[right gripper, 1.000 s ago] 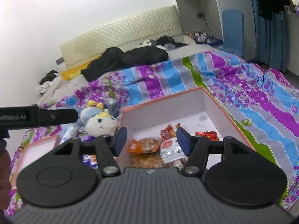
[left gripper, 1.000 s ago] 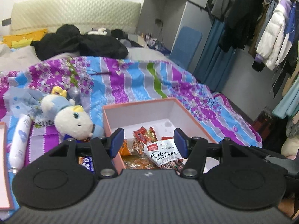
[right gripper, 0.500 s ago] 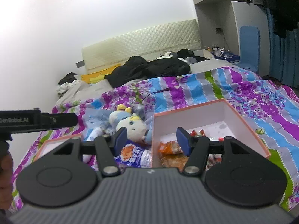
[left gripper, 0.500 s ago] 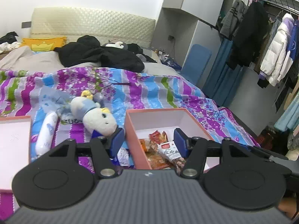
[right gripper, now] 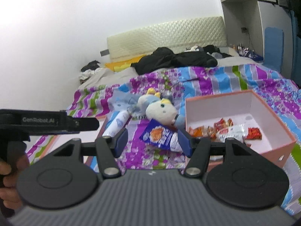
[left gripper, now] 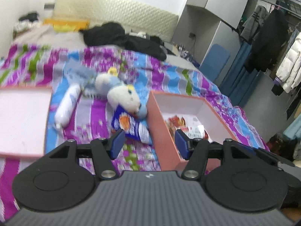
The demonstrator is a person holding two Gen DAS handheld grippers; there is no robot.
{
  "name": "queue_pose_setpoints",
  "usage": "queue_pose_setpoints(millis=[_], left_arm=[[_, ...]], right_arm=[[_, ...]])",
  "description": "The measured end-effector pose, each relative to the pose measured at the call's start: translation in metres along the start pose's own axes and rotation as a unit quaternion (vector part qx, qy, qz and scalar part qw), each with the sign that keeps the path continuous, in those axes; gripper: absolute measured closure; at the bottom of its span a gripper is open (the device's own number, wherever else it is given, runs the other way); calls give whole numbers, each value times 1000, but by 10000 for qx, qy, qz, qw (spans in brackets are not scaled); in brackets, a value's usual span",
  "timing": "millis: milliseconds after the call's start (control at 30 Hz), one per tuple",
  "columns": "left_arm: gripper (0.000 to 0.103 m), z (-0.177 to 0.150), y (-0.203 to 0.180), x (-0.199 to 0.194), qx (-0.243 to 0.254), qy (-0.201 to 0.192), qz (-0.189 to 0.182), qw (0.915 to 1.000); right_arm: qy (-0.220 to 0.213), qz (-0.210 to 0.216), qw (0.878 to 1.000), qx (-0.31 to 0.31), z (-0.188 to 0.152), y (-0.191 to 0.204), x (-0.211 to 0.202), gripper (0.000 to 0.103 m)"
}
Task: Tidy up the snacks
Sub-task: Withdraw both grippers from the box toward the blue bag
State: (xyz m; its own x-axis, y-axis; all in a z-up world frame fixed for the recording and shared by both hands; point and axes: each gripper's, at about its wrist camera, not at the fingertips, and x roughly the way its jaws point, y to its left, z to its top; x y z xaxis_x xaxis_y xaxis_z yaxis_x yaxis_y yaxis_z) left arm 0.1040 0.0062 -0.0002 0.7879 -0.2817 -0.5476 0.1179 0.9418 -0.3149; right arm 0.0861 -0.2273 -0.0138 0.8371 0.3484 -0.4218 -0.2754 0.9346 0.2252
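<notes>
An open pink box [left gripper: 160,124] [right gripper: 263,105] sits on the striped bedspread and holds several snack packets [right gripper: 229,130] [left gripper: 188,126]. A blue snack bag [left gripper: 129,126] [right gripper: 161,133] lies on the bed just left of the box, by a plush toy [left gripper: 122,94] [right gripper: 161,111]. My left gripper [left gripper: 149,144] is open and empty, above the box's left wall. My right gripper [right gripper: 153,142] is open and empty, just in front of the blue bag. The left gripper's body also shows in the right wrist view [right gripper: 47,121].
The box lid [left gripper: 20,120] lies on the bed at the left. A white tube [left gripper: 67,105] [right gripper: 117,123] lies between lid and toy. Dark clothes [left gripper: 124,37] are piled near the headboard. Hanging coats [left gripper: 272,43] and a cabinet stand at the right.
Both grippers have pulled back and swung left from over the box. The blue bag, the tube and the lid have come into view. Both stay open.
</notes>
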Motion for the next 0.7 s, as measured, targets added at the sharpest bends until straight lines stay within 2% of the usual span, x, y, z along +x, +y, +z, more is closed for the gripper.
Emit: queue_pose_setpoints(millis=[167,333,500,700], left_arm=[[39,-32,16,9,-220,339,100,9991],[39,-57,26,17,-236,615,192,9976],[39,-68,34,28,-217,802,350,9959],[39,-70,46,44,-323,972,457,9937]], right_arm=[[256,-3,9996,91,-27,3,9,42],[421,-7,9990,131,-55,7,12,42],[637,15,9979,109,-77,11,19,42],[690,1,9976,81,-80,14,31,42]])
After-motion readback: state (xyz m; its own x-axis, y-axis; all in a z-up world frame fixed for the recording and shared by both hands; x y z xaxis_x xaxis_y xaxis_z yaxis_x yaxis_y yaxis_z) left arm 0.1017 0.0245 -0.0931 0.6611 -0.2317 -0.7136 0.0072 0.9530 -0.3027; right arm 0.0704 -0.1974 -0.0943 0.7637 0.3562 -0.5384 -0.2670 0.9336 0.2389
